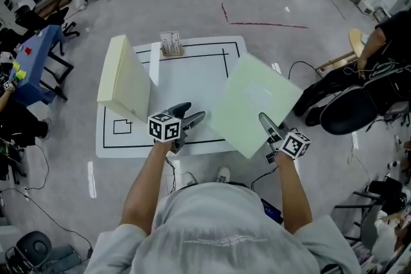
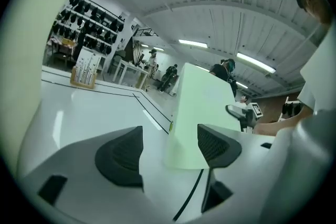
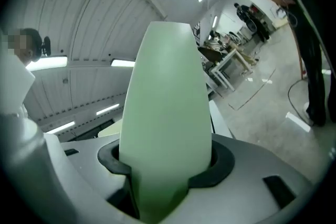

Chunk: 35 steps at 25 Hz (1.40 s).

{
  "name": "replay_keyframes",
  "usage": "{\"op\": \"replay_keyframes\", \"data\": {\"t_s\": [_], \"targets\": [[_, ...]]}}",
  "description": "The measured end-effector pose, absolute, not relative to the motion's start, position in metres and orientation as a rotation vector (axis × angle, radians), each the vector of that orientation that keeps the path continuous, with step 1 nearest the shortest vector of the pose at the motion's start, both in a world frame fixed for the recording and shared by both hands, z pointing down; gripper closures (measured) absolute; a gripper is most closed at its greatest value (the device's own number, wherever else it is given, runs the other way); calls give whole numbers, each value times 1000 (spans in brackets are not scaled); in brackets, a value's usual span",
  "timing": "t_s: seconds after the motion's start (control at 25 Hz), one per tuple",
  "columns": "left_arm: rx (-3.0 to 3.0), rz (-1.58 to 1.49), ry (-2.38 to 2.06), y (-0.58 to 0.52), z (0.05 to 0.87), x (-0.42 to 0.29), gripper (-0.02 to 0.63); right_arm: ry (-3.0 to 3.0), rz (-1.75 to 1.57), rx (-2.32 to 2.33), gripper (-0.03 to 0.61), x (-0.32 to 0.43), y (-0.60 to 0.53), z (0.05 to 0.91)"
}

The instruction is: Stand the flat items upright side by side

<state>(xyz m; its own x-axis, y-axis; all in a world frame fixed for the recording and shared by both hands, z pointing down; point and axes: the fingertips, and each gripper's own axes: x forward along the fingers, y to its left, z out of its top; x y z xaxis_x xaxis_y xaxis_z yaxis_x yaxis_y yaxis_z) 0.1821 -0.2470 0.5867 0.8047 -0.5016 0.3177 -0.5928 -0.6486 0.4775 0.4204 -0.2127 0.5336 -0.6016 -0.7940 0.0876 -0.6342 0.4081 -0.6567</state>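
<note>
A cream flat block (image 1: 123, 77) stands upright on the left side of the white table (image 1: 192, 74); it fills the left edge of the left gripper view (image 2: 31, 34). A pale green flat board (image 1: 253, 102) is lifted and tilted over the table's right side, and my right gripper (image 1: 268, 125) is shut on its near edge. In the right gripper view the board (image 3: 168, 113) fills the gap between the jaws (image 3: 165, 165). My left gripper (image 1: 189, 113) is open and holds nothing; the green board's corner (image 2: 202, 113) shows just beyond its jaws (image 2: 168, 149).
A small wooden rack of cards (image 1: 171, 45) stands at the table's far edge. Black lines mark a rectangle on the tabletop. A seated person (image 1: 385, 42) and chairs are to the right, a blue table (image 1: 38, 54) to the left, and cables lie on the floor.
</note>
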Motion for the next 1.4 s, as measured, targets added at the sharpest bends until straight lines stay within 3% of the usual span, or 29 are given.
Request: {"op": "replay_keyframes", "data": {"t_s": [0.28, 0.6, 0.96, 1.16, 1.4], "targets": [[2496, 252, -978, -240, 556, 164, 328, 2630, -626, -1494, 290, 399, -218, 491], [2621, 193, -1066, -226, 489, 140, 339, 2727, -438, -1592, 288, 361, -225, 476], [2623, 178, -1150, -180, 487, 100, 339, 2700, -350, -1653, 287, 321, -228, 466], [2547, 155, -1215, -155, 504, 54, 377, 2694, -331, -1651, 287, 287, -228, 461], [2397, 147, -1359, -132, 526, -30, 380, 2717, -318, -1603, 285, 238, -231, 459]]}}
